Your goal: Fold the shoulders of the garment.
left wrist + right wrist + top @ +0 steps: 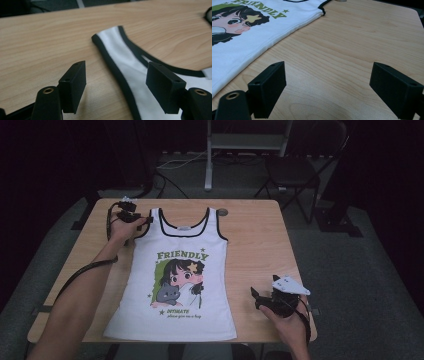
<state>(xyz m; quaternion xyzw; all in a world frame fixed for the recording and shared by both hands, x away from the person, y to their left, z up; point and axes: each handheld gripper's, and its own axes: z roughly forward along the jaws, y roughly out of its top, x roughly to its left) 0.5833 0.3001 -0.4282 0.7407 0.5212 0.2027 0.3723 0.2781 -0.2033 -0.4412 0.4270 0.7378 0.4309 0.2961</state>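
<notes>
Left gripper [142,221]: jaws spread wide, nothing between the pads. In the left gripper view [116,87] the two black jaws straddle the black-trimmed shoulder strap [112,47] of the tank top [176,280]; one pad sits over bare wood, the other over the white fabric of the strap. Whether the pads touch the cloth cannot be told. The strap's end lies just ahead of the jaws, flat on the table [255,240].

Right gripper [257,299]: jaws likewise wide apart, empty. In the right gripper view [328,92] both pads hang over bare wood grain; the side hem of the tank top [262,30] runs off to the left of the left-hand jaw, near but apart from it. A grey three-cornered plate sits on top of this gripper in the high view.

Tank top: white, black binding at neck and armholes, spread flat and face up on the table, neck toward the far edge. Print shows green "FRIENDLY" lettering [182,255] over a cartoon girl with a grey cat. It lies between the two grippers, the left at its far left strap, the right beside its lower right side.

Beyond the table: a dark folding chair [295,170] and a metal stand [208,155] on the floor.
</notes>
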